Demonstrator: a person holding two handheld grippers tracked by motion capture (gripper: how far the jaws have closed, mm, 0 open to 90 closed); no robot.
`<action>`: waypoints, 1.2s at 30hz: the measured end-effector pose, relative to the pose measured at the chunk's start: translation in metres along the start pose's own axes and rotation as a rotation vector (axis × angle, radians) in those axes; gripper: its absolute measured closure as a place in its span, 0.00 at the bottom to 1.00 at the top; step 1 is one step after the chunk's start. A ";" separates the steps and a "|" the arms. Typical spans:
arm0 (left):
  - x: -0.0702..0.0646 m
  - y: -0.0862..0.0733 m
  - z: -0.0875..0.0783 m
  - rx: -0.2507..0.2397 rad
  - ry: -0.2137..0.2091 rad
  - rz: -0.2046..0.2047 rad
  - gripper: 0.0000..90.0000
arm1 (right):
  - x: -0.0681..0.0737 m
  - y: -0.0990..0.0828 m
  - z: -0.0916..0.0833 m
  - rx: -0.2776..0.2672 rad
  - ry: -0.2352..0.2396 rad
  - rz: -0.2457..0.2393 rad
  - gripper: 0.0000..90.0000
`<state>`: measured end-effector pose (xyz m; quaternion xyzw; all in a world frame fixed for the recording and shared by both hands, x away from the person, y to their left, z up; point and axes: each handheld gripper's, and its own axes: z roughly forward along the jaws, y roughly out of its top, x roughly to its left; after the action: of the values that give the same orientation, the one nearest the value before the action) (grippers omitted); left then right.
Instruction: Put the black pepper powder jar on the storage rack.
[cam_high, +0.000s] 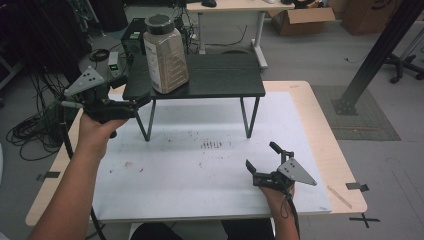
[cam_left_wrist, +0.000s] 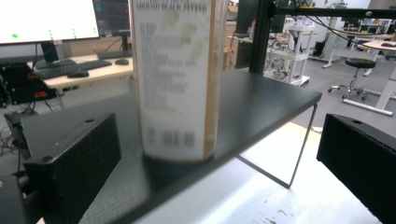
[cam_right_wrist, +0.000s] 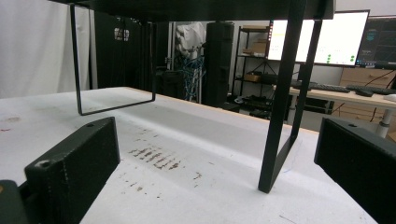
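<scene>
A tall jar (cam_high: 165, 54) of pale brown contents with a dark lid stands upright at the upper left of the high view, on the left end of a small black shelf (cam_high: 220, 77) that rests on the white mat (cam_high: 200, 175). The left gripper (cam_high: 134, 104) is level with the shelf's left edge, jaws spread and empty, and in its own view the jar (cam_left_wrist: 176, 79) lies straight ahead between them. The right gripper (cam_high: 260, 157), also spread and empty, sits low at lower right, well apart. The left is much nearer.
</scene>
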<state>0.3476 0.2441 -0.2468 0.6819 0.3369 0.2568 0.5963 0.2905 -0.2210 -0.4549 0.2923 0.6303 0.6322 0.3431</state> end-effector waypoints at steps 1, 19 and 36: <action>-0.001 -0.004 -0.001 -0.001 0.002 -0.006 0.00 | 0.000 0.000 0.000 0.000 0.000 0.000 0.00; -0.003 -0.078 -0.028 0.004 0.053 -0.062 0.00 | 0.000 0.000 0.000 -0.001 0.006 -0.002 0.00; -0.005 -0.135 -0.024 0.011 0.072 -0.021 0.00 | 0.000 0.000 0.001 0.002 0.008 -0.006 0.00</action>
<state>0.3056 0.2645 -0.3763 0.6717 0.3667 0.2730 0.5829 0.2907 -0.2204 -0.4548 0.2881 0.6331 0.6316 0.3424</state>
